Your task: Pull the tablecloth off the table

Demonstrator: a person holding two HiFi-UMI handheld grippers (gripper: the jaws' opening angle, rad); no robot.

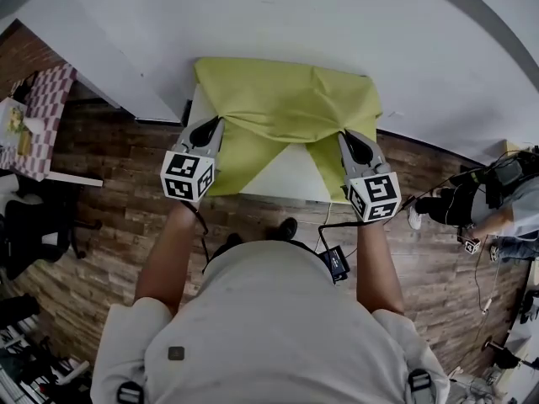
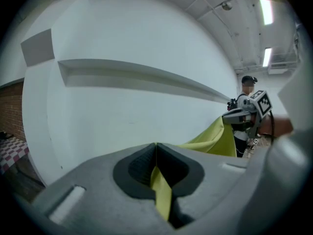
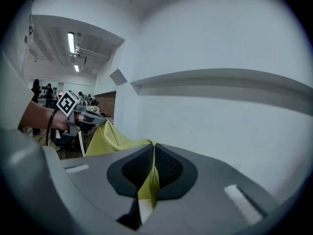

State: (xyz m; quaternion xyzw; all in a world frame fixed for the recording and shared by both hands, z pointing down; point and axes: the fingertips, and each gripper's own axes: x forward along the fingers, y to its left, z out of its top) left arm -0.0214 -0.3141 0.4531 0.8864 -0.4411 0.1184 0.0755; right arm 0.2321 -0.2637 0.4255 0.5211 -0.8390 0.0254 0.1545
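A yellow-green tablecloth lies partly pulled back over a small white table, whose near part is bare. My left gripper is shut on the cloth's near left corner, and a strip of cloth shows pinched between its pads. My right gripper is shut on the near right corner, with cloth clamped between its pads. Both corners are lifted above the table and the cloth sags between them. In each gripper view the other gripper is seen holding its corner.
The table stands against a white wall on a wood-plank floor. A checked-cloth table is at the left. Another person crouches at the right among cables. My feet are just before the table.
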